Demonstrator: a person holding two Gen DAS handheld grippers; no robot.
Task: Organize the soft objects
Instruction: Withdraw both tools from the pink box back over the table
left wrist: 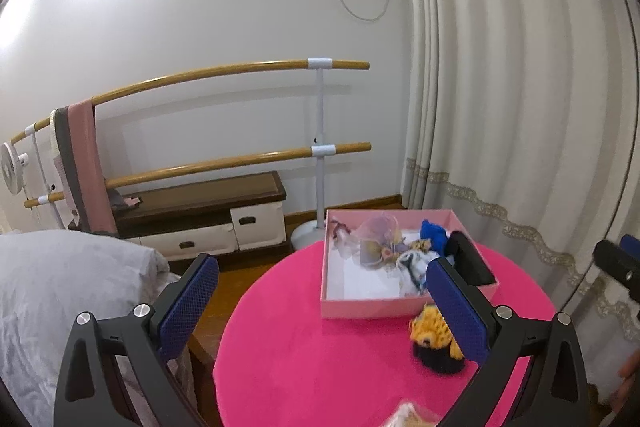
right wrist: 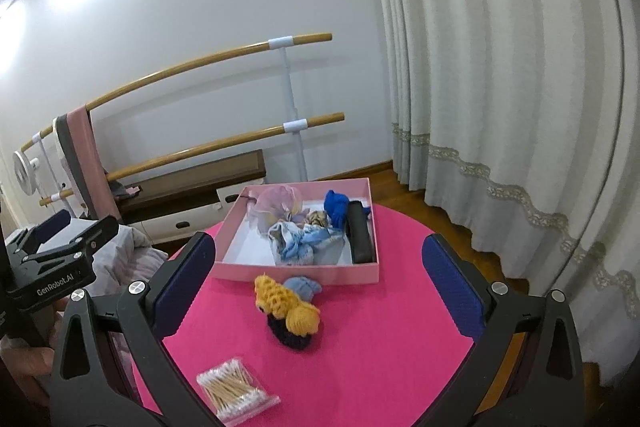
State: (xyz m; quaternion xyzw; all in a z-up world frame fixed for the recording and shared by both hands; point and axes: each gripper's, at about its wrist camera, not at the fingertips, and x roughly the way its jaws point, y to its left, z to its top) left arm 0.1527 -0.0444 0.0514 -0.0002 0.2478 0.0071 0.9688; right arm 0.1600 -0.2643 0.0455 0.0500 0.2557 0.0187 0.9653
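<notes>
A: Where do the two tools stand?

B: The right tool (right wrist: pixel 318 281) hangs above the pink table (right wrist: pixel 380 347) with its jaws wide apart and nothing between them. The left tool (left wrist: pixel 320 301) is likewise spread and empty, off toward the table's left edge.

A: And what is left to put away?

B: The yellow knitted toy (right wrist: pixel 288 311) lies on the table just in front of the pink box (right wrist: pixel 296 273), with a small pale blue knitted piece (right wrist: pixel 302 287) touching it against the box's near wall. The box already holds a blue knitted item (right wrist: pixel 336 207), some light blue cloth (right wrist: pixel 304 245), a gauzy pouch (right wrist: pixel 272 207) and a black case (right wrist: pixel 362 239).

A: How should the pickup go?

B: Probably the right tool is better placed, since the toy sits almost midway between its fingers. It would do well to come down over the toy's thick middle, close gently because yarn gives, and lift clear of the box wall before carrying it over.

A: Any room inside?

B: The near left part of the box floor looks bare, so that seems the sensible landing spot.

A: Hazards?

B: The packet of cotton swabs (right wrist: pixel 236 389) lies near the table's front edge, well apart from the toy. The table is round, with floor below on the right and a bed (left wrist: pixel 60 287) to the left.
</notes>
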